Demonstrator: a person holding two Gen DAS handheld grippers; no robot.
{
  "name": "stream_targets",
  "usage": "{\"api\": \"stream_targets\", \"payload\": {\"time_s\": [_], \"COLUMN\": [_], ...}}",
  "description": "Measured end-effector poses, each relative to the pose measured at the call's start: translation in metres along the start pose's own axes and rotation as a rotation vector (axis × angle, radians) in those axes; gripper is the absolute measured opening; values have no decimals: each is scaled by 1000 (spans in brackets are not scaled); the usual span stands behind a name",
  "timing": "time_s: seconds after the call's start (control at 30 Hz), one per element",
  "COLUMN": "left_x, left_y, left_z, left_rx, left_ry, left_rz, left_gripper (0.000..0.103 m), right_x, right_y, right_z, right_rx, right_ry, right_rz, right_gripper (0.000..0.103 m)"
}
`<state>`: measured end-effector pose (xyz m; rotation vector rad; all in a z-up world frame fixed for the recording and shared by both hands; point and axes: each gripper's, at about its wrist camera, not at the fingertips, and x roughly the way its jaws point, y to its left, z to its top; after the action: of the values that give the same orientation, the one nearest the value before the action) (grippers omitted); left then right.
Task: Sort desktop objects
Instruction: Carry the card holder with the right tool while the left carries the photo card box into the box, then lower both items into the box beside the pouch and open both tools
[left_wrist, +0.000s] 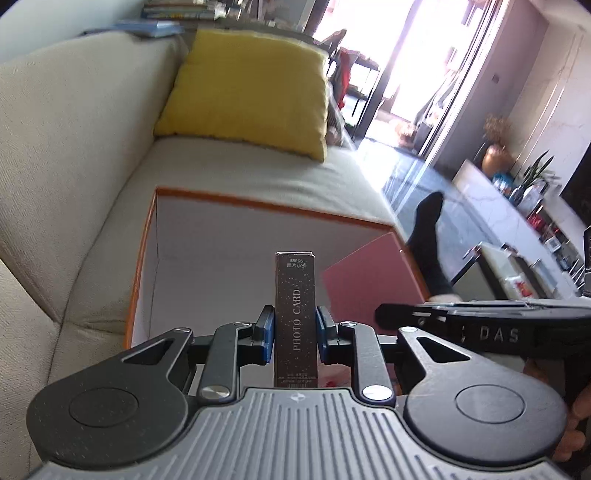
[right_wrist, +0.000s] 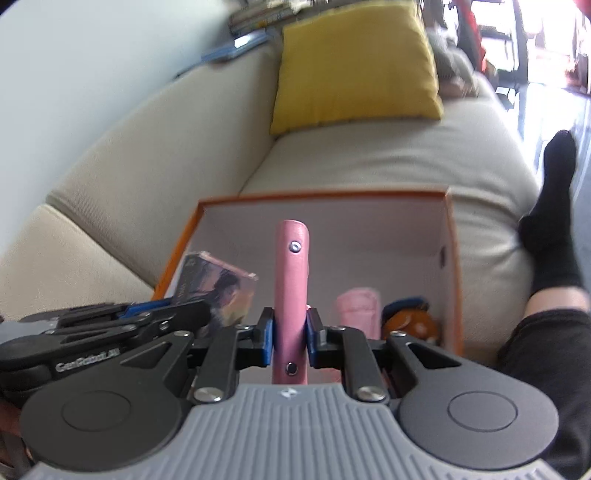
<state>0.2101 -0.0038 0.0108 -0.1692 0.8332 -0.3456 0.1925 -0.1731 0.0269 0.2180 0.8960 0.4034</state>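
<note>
The left tool (left_wrist: 294, 334) pinches a dark card box (left_wrist: 295, 317) upright between its blue pads; the right tool (right_wrist: 290, 334) pinches a pink case (right_wrist: 291, 291) the same way. Both hang above the orange-rimmed box (right_wrist: 452, 258) on the sofa (left_wrist: 74, 166), the two tools close side by side. A narrow hold on such tall things could let either swing or slip, and the tools could knock together over the opening. Beyond, a pink bundle (right_wrist: 358, 308) and an orange-and-blue thing (right_wrist: 410, 319) lie inside, blurred and partly hidden. A yellow cushion (left_wrist: 247, 92) sits farthest.

Dark photo-card box (left_wrist: 295, 317) and pink case (right_wrist: 291, 295), both upright.
</note>
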Motion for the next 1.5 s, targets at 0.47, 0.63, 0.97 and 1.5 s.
{"api": "stream_targets", "payload": {"time_s": [0.47, 0.63, 0.97, 1.5], "left_x": [68, 74, 84, 90], "left_y": [16, 24, 24, 11], "left_z": [-14, -19, -25, -26], "left_rx": [-31, -45, -66, -52], "left_ry": [159, 176, 219, 240], "left_rz": [13, 22, 3, -25], "left_gripper": [25, 25, 25, 26], "right_x": [63, 73, 40, 15], "right_y": [-3, -10, -10, -52], "right_z": [-16, -20, -19, -39], "right_rx": [63, 107, 105, 171], "right_ry": [152, 188, 106, 27], "right_rz": [-117, -104, -80, -146], "right_gripper": [19, 23, 27, 23]}}
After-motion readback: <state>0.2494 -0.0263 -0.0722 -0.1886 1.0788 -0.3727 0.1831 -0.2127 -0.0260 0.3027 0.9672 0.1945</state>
